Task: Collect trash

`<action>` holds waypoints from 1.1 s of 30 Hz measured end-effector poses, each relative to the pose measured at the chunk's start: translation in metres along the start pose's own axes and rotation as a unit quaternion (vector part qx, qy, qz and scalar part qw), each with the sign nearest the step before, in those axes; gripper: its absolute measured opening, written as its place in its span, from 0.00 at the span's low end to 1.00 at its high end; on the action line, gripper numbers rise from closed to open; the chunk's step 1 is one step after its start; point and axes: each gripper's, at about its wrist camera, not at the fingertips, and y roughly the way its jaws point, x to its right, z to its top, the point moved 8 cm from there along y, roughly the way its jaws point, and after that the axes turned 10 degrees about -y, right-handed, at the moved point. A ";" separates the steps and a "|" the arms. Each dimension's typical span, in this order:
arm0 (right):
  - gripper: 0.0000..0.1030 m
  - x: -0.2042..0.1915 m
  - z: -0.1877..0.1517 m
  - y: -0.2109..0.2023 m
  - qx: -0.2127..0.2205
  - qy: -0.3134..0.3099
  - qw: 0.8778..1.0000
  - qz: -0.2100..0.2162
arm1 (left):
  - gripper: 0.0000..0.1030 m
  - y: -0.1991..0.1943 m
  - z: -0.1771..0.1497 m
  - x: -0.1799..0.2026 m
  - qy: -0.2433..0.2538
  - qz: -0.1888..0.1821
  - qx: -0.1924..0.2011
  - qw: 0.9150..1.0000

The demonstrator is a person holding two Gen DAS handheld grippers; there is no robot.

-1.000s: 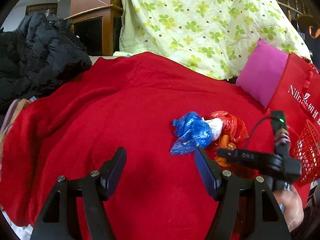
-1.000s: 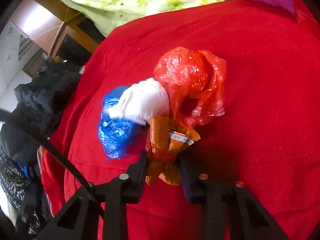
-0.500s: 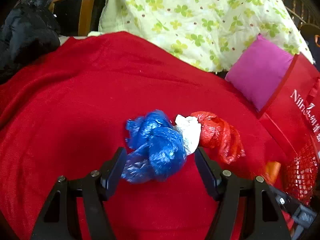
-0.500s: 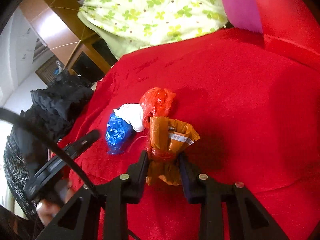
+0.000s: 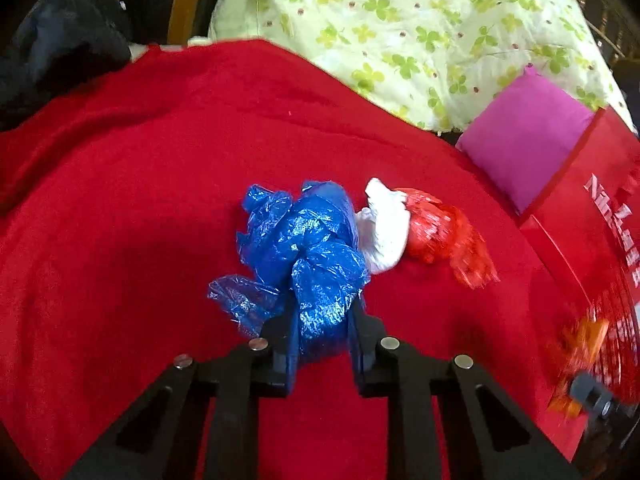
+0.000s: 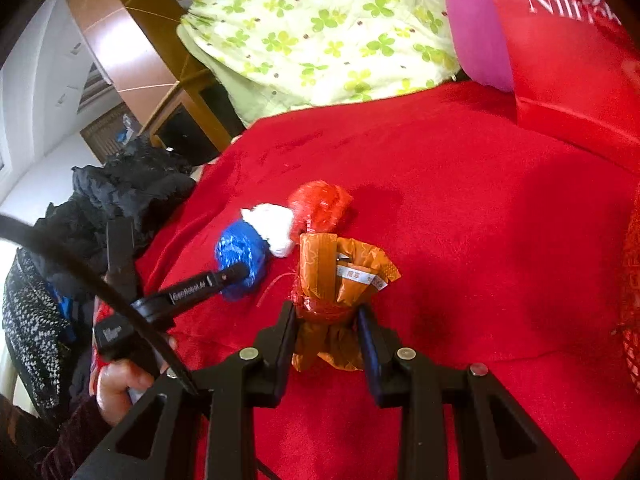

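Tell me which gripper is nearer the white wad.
Left. The left gripper, shut on the blue bag, sits beside the white wad; the right gripper holds the orange wrapper farther off.

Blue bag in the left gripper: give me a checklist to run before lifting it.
1. Left gripper shut on the blue bag: ok.
2. Grip takes the whole bag: not ok, a loose flap hangs out on the left side.
3. White wad free of the blue bag: cannot tell, they touch.
4. Red bag lying apart from the jaws: ok.
5. Right gripper shut on the orange wrapper: ok.
6. Red basket within view: ok, at the right edge.
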 end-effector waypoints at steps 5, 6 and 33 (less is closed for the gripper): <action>0.31 -0.021 -0.003 -0.029 0.020 -0.016 1.000 0.013 | 0.22 -0.067 -0.020 -0.012 0.012 0.017 0.035 0.999; 0.31 -0.024 -0.005 -0.033 0.023 -0.020 0.999 0.015 | 0.22 -0.077 -0.023 -0.014 0.015 0.021 0.040 0.999; 0.31 -0.070 -0.019 -0.180 0.099 -0.040 0.994 0.020 | 0.22 -0.252 -0.072 0.062 0.135 0.070 0.163 0.975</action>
